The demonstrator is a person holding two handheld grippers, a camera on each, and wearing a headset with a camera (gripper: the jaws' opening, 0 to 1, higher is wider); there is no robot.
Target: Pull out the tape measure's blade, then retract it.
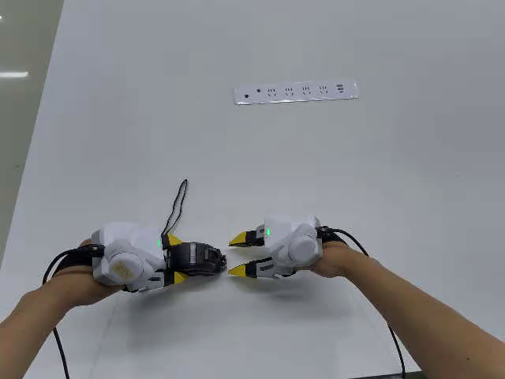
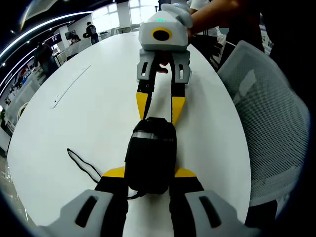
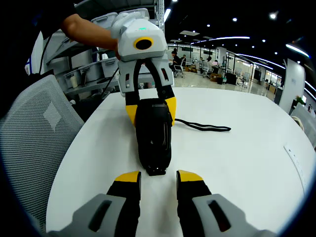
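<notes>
left gripper [image 1: 177, 259] fingers clamped on tape [image 1: 201, 258]; right gripper [image 1: 237, 254] open at tape's front. Pinch blade end [image 3: 157, 171] squarely, pull straight.

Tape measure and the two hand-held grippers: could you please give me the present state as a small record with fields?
tape measure: black case, between the left jaws
left hand-held gripper: shut on the case's sides
right hand-held gripper: open, tips at the case's front end, closed on nothing
task stage: nothing pulled out of the case yet
strap: black loop lying on the white table
power strip: far side, untouched
</notes>
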